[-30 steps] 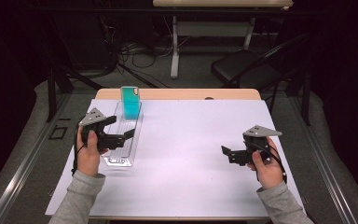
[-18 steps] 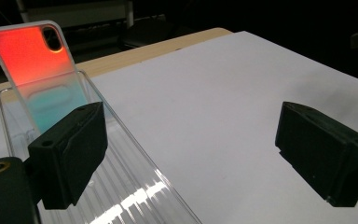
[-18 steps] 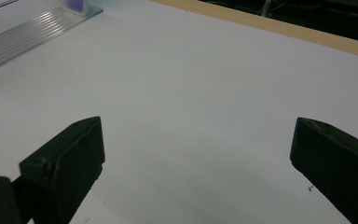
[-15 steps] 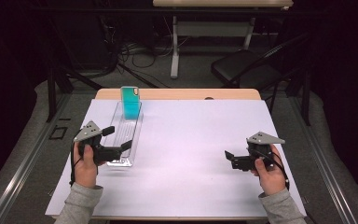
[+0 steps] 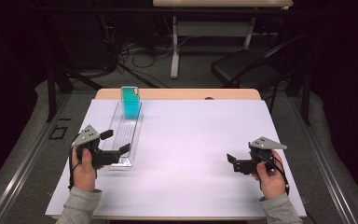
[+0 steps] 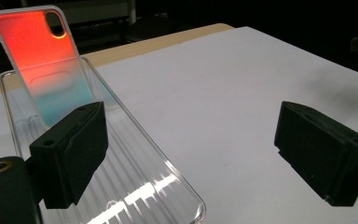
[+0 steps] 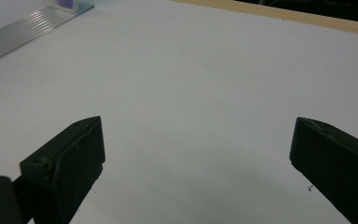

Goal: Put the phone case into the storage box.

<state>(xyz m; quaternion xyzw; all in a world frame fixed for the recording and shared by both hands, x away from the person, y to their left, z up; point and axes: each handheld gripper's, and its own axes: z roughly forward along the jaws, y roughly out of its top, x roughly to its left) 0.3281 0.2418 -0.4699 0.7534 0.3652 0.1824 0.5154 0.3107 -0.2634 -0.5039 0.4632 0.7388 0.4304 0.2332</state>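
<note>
While both jaws gape, the left gripper [image 5: 116, 142] straddles the clear tray [image 5: 127, 130]

High view: looks forward and down from above the person's side, taking in the whole white sheet-covered table [image 5: 205, 154].
Left gripper view: sits low and close, facing along the clear ribbed plastic tray [image 6: 135, 186] towards the upright orange-to-teal phone case [image 6: 42, 60].
Right gripper view: skims just above the bare white sheet, facing the far wooden edge.
Shared: the tray [image 5: 126, 135] and case [image 5: 131, 103] appear from above too; the tray's end [image 7: 23, 28] shows top left in the right gripper view.
</note>
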